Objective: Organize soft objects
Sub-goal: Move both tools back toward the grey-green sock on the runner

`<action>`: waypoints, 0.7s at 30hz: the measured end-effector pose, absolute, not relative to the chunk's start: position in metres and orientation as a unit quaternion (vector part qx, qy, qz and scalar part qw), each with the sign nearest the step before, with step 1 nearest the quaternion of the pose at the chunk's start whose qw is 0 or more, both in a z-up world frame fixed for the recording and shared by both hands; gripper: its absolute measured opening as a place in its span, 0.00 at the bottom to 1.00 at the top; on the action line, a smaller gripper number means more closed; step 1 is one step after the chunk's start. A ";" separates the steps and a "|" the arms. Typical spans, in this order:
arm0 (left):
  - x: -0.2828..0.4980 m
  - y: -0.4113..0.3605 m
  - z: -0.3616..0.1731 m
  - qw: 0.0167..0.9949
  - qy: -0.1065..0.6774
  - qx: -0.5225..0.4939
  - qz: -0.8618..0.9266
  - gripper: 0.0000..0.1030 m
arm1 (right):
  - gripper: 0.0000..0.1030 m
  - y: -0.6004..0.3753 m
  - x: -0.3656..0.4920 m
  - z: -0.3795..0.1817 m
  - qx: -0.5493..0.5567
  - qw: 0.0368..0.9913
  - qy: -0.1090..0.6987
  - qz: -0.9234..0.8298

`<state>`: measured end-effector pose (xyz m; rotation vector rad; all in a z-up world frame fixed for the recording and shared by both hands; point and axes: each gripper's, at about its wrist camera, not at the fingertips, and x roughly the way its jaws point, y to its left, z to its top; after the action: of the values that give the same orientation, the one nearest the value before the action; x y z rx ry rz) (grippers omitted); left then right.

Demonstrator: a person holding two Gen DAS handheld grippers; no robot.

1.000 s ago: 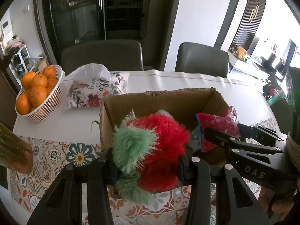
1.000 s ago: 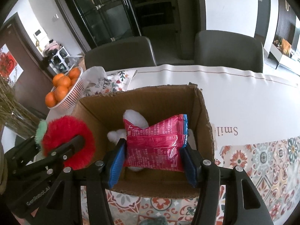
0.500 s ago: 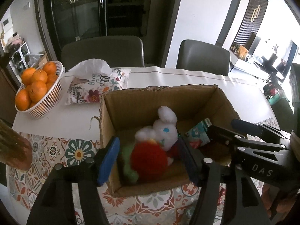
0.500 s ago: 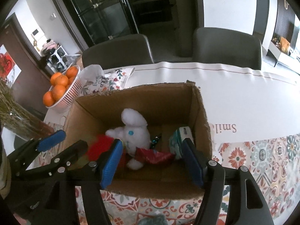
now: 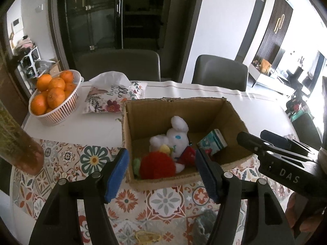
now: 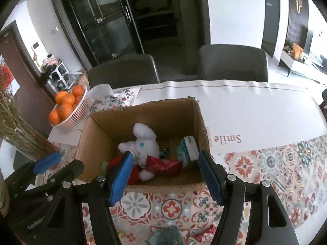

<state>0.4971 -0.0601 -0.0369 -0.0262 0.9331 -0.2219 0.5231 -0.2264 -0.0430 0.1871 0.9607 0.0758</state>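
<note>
While both grippers, left gripper (image 5: 161, 172) and right gripper (image 6: 165, 174), gape empty, only the right view shows "Smile" lettering (image 6: 226, 138); a grey object (image 6: 165, 234) is cut off.

Two black two-finger grippers are seen. The left gripper (image 5: 162, 172) is built from flat black arms with triangular cut-outs, joined by round silver screws, and each fingertip is faced with a ribbed blue pad (image 5: 116, 175). The right gripper (image 6: 165, 176) is made alike, with blue ribbed pads (image 6: 210, 177) and silver screws. White lettering "DAS" is printed on its side, and "GenRobot" lettering is partly legible on the left one. A hand (image 5: 302, 214) is partly visible.
</note>
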 end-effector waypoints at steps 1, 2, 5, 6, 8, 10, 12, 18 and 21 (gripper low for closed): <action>0.493 -0.059 -0.035 0.888 0.447 -0.015 -0.105 0.65 | 0.65 -0.227 0.520 -0.041 0.090 0.883 0.459 0.034; 0.489 -0.058 -0.032 0.889 0.445 -0.016 -0.105 0.65 | 0.65 -0.227 0.516 -0.038 0.091 0.885 0.455 0.032; 0.477 -0.055 -0.026 0.891 0.442 -0.015 -0.103 0.66 | 0.65 -0.227 0.503 -0.031 0.098 0.888 0.448 0.029; 0.473 -0.054 -0.025 0.891 0.442 -0.014 -0.102 0.66 | 0.65 -0.227 0.500 -0.029 0.100 0.889 0.446 0.030; 0.465 -0.051 -0.023 0.892 0.441 -0.014 -0.102 0.67 | 0.65 -0.225 0.491 -0.027 0.103 0.889 0.445 0.031; 0.456 -0.047 -0.023 0.891 0.443 -0.015 -0.101 0.67 | 0.65 -0.222 0.482 -0.026 0.104 0.890 0.443 0.031; 0.447 -0.045 -0.024 0.889 0.445 -0.017 -0.104 0.67 | 0.65 -0.220 0.475 -0.026 0.105 0.889 0.444 0.036; 0.429 -0.040 -0.033 0.882 0.458 -0.019 -0.104 0.68 | 0.65 -0.212 0.449 -0.032 0.108 0.887 0.448 0.044; 0.421 -0.040 -0.041 0.877 0.468 -0.018 -0.106 0.68 | 0.65 -0.210 0.440 -0.038 0.113 0.882 0.456 0.047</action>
<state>0.4208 -0.0395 -0.0409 -0.0369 0.9762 -0.2209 0.4403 -0.2100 -0.0380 0.2353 0.9496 0.0977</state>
